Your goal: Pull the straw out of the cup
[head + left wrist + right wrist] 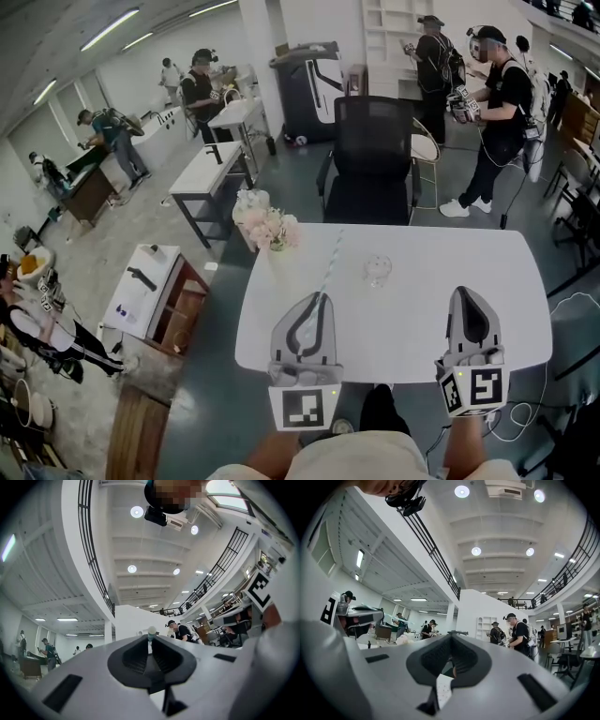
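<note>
In the head view a pale striped straw [330,262] slants away from my left gripper [319,296], which is shut on its near end. The straw is outside the clear glass cup [378,271] and left of it; the cup stands on the white table [487,262]. In the left gripper view the straw's tip [151,631] pokes up between the closed jaws of the left gripper [151,638]. My right gripper [465,294] hovers over the table's near right part, to the right of the cup, with nothing in it. Its jaws meet in the right gripper view [452,634].
A black office chair [373,155] stands at the table's far side. A bunch of pale flowers [265,226] sits at the far left corner. A small white side table [141,281] stands to the left. Several people stand around the room.
</note>
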A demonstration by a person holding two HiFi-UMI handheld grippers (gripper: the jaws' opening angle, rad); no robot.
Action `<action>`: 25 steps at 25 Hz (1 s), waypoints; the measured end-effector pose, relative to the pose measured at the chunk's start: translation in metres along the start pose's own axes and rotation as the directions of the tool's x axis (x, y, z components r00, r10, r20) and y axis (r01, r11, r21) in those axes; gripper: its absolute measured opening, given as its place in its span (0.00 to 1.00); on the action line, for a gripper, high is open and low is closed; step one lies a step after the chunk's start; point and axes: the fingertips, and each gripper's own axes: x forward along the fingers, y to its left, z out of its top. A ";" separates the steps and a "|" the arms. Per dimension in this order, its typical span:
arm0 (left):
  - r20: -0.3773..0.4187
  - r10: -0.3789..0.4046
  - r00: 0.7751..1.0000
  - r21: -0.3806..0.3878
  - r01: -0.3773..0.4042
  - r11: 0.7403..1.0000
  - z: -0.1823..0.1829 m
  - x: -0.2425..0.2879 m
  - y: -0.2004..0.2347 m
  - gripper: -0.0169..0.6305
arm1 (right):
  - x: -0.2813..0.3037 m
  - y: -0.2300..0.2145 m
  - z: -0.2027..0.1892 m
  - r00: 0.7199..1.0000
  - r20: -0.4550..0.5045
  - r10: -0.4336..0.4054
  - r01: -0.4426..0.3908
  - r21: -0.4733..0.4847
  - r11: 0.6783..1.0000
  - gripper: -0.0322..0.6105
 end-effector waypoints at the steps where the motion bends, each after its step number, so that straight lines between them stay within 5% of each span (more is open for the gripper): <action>1: -0.002 0.003 1.000 -0.009 -0.003 1.000 -0.001 0.000 0.001 0.06 | 0.000 0.001 -0.001 1.000 -0.002 0.001 -0.001 -0.007 1.000 0.05; 25: -0.011 0.023 1.000 -0.057 -0.024 0.998 -0.023 0.008 0.010 0.06 | 0.009 0.001 -0.011 1.000 -0.026 -0.008 0.007 -0.024 1.000 0.05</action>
